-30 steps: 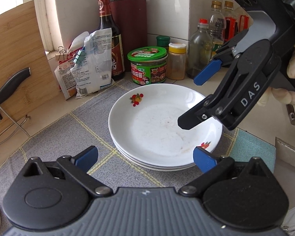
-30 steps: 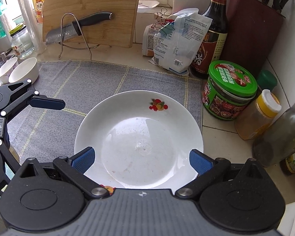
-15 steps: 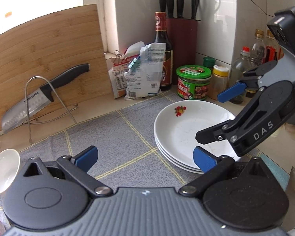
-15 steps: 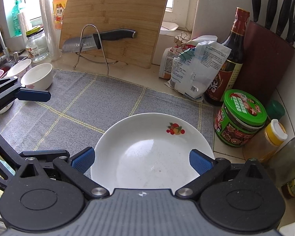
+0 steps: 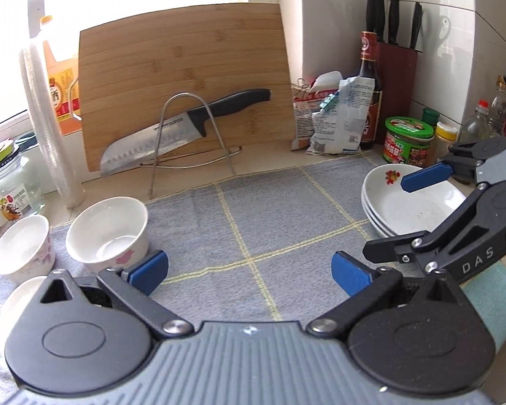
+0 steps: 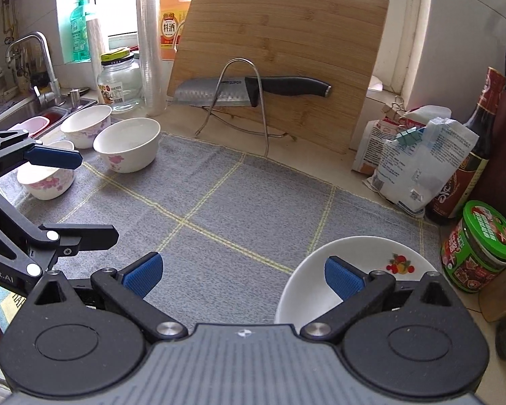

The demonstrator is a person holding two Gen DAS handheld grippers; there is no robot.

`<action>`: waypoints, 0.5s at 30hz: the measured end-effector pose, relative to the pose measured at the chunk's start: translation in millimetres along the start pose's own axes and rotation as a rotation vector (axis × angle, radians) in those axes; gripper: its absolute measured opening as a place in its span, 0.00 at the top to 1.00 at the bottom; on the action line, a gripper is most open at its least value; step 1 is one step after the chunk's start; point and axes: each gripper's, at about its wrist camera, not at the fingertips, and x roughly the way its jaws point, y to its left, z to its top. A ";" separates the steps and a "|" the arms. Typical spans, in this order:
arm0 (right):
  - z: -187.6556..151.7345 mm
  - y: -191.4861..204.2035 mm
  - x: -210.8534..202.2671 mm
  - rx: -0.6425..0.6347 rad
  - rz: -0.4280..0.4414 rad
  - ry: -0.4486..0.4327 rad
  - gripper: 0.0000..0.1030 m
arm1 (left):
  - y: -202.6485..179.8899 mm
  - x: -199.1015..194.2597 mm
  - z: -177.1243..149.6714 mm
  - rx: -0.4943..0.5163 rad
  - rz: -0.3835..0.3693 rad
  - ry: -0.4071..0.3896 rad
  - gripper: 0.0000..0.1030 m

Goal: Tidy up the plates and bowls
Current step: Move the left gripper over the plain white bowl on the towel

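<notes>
A stack of white plates with a fruit print (image 5: 404, 199) sits on the grey mat at the right; it shows in the right wrist view (image 6: 361, 263) too. Three white bowls with pink flowers stand at the mat's left end: the nearest to the mat's middle (image 5: 108, 229) (image 6: 128, 148), a second (image 5: 20, 243) (image 6: 86, 126) and a third (image 6: 45, 179). My left gripper (image 5: 249, 270) is open and empty above the mat, next to the first bowl. My right gripper (image 6: 243, 275) is open and empty, its right finger over the plates' rim.
A wooden cutting board (image 5: 185, 81) leans at the back with a knife (image 5: 185, 125) on a wire rack. Sauce bottle (image 5: 369, 87), bags (image 5: 337, 121), green-lidded jar (image 5: 408, 140) and knife block (image 5: 396, 77) crowd the back right. A sink (image 6: 27, 114) lies at the left.
Both grippers have pulled back and swung left, away from the plate stack. The bowls at the left have come into view. Both stay open and empty.
</notes>
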 end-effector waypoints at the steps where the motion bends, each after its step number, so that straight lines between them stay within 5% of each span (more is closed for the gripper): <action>1: 0.8 9.2 3.5 -0.001 0.002 0.005 0.00 | 10.5 -3.8 -3.8 -0.005 0.013 0.011 0.01; 15: 21.3 149.6 55.9 -0.128 0.086 0.046 0.00 | 137.1 -29.6 -36.7 -0.056 0.056 0.042 0.01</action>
